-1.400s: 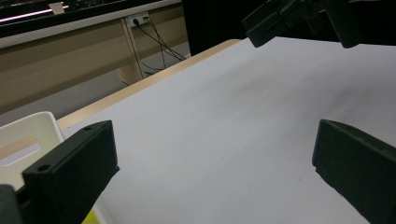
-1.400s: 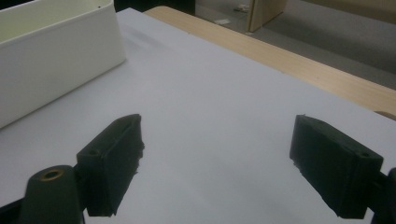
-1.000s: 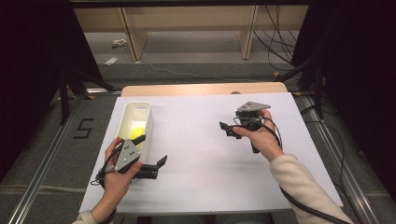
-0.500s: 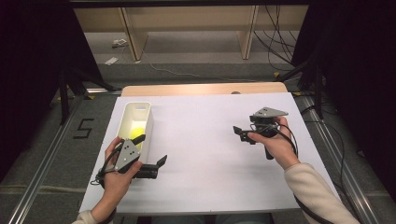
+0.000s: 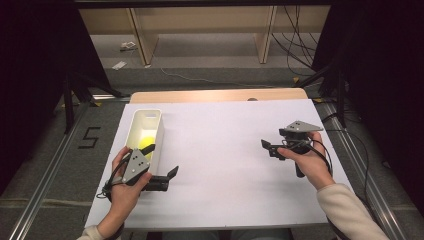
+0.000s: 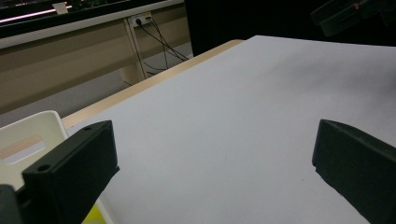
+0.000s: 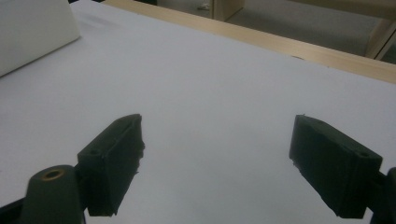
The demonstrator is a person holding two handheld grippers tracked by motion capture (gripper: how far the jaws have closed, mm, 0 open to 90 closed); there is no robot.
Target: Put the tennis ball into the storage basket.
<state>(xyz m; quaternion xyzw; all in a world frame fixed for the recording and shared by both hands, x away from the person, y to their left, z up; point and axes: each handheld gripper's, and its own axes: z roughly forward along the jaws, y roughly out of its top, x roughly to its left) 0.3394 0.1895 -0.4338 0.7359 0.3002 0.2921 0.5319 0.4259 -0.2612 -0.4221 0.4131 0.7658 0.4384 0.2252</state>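
Observation:
A white tub [image 5: 145, 125] stands lengthwise at the left of the white-covered table [image 5: 225, 190], with something yellow [image 5: 145, 148] inside it. My left gripper [image 5: 161, 161] lies low beside the tub's near end, one jaw over the rim; in the left gripper view it [image 6: 215, 154] is open wide over bare sheet, the tub [image 6: 28, 135] at its left. My right gripper [image 5: 268, 149] is held near the table's right side, pointing left. In its own view it [image 7: 217, 154] is open with nothing between the jaws, the tub [image 7: 32, 28] far off.
A strip of bare wood [image 5: 215, 95] runs along the table's far edge. Beyond it stand wooden shelf legs [image 5: 142, 35] and loose cables [image 5: 295, 45] on the floor. Metal rails [image 5: 45, 185] flank the table on both sides.
My right hand has carried its gripper to the right and a little nearer, away from the table's middle. The left gripper and the tub have stayed put.

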